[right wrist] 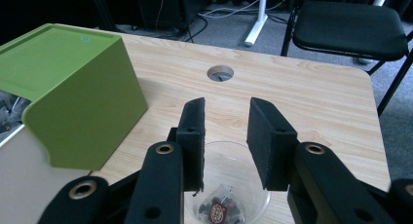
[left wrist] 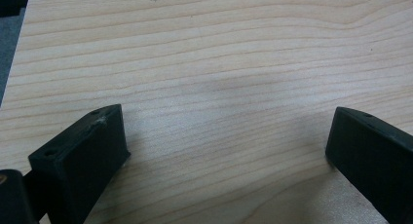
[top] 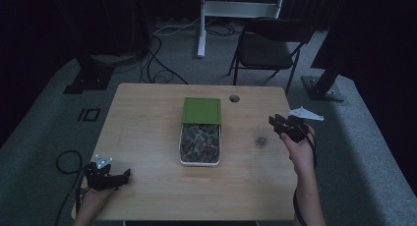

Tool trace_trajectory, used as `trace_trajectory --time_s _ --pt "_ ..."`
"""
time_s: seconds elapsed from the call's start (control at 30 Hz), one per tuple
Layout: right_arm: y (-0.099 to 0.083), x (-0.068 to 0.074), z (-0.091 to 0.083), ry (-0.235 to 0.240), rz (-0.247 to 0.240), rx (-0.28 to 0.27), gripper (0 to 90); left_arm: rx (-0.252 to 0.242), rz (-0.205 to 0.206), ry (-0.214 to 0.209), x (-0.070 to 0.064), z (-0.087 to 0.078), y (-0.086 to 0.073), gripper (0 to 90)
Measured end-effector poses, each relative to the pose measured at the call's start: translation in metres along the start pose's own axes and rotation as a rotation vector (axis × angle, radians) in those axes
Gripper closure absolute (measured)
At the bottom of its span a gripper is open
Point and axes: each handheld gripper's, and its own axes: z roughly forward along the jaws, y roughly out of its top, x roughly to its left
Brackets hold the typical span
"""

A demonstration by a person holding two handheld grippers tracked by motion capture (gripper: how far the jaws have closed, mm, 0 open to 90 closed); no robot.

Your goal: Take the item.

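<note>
Hovering our right gripper over the clear cup at the table's three o'clock, jaws parted and gripping nothing, we are keeping it steady above the tea bag inside. At seven o'clock, our left gripper is resting wide open. At center, the green box is standing open.

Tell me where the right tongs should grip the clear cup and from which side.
Grip the clear cup by its rim wall, coming straight down from above: it stands upright and open-topped, directly under the right tongs, whose jaws are parted enough that one could go inside the wall and one outside.
</note>
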Motion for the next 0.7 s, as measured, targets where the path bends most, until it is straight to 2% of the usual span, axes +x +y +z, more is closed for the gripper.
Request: trace_trajectory --time_s 0.7 --pt "-0.011 0.03 -0.016 0.059 -0.047 -0.035 54.9 0.0 0.0 0.0 0.0 0.0 0.0 1.9"
